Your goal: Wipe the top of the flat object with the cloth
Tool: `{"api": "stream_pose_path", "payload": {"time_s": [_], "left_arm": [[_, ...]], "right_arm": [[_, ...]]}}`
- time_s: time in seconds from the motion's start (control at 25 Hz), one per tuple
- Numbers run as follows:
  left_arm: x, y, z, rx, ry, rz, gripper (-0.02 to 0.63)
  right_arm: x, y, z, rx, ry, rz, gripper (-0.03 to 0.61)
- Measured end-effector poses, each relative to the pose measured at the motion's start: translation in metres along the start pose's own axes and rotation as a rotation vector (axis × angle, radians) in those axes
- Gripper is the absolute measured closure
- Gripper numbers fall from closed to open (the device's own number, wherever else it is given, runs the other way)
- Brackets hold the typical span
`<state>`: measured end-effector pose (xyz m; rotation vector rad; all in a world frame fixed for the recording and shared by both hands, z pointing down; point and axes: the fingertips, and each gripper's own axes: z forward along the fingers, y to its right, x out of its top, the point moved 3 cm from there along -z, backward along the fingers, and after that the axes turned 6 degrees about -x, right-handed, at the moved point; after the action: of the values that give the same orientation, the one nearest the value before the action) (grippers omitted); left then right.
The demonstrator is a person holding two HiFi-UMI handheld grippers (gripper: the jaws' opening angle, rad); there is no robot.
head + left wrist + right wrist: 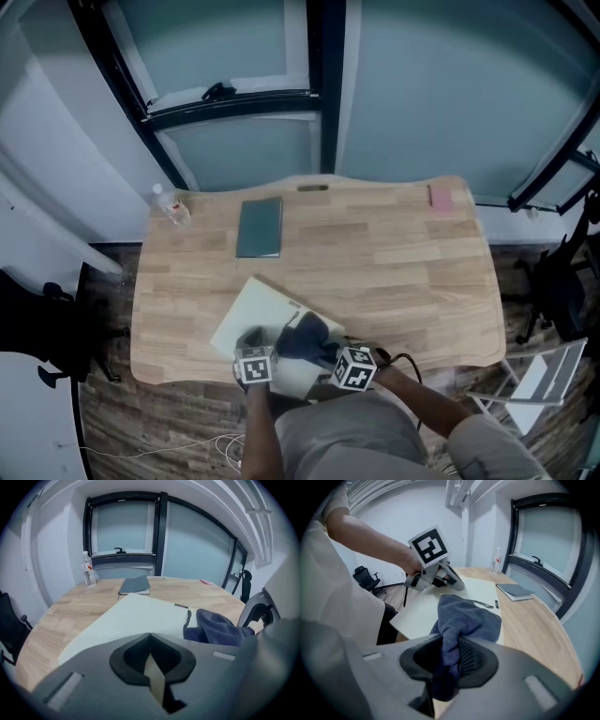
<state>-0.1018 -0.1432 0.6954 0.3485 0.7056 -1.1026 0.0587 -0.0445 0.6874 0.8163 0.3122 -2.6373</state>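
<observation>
While the left gripper (152, 667) is clenching its jaws on the near edge of the flat object (251, 311), a pale sliver of that sheet is showing between them. The sheet is lying askew at the near edge of the table (403, 272), one corner pointing away to the far left.

The right gripper (450, 663) is clamping a fold of the cloth (302, 339), a dark blue rag. The free part of the rag is resting on the sheet's near right portion, just beside the left gripper.

Bare surface is lying ahead and to the left of the right jaws, so in my judgement the wiping stroke is calling for a push that way. The right gripper is carrying the rag and the left is steadying.

A grey notebook (260, 228), a bottle (172, 206) and a pink item (441, 197) are sitting well apart at the far side.
</observation>
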Motion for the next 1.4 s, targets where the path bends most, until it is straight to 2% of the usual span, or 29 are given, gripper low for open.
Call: {"api": "stream_pose_path", "payload": {"time_s": [0.12, 0.28, 0.48, 0.76, 0.88, 1.12, 1.4], "left_arm": [[-0.001, 0.000, 0.001, -0.002, -0.004, -0.007, 0.604], [-0.001, 0.001, -0.001, -0.018, 0.009, -0.019, 0.604], [-0.010, -0.009, -0.016, -0.028, -0.004, -0.046, 0.606], [-0.030, -0.012, -0.036, -0.014, 0.056, -0.104, 0.605], [-0.039, -0.014, -0.038, -0.003, 0.044, -0.124, 0.606], [-0.042, -0.014, -0.033, -0.078, 0.027, -0.194, 0.606], [-0.040, -0.014, -0.035, -0.039, 0.038, -0.151, 0.606]], "right_arm": [[0.006, -0.007, 0.008, 0.018, -0.001, 0.006, 0.479], [0.005, -0.003, 0.006, 0.007, 0.020, 0.104, 0.479], [0.005, -0.005, 0.006, -0.008, 0.007, 0.103, 0.479], [0.004, -0.004, 0.006, -0.020, 0.015, 0.109, 0.479], [0.007, -0.004, 0.006, -0.012, -0.010, 0.114, 0.479], [0.028, 0.004, 0.025, -0.029, -0.024, 0.135, 0.479], [0.064, 0.019, 0.054, -0.072, 0.040, 0.164, 0.479]]}}
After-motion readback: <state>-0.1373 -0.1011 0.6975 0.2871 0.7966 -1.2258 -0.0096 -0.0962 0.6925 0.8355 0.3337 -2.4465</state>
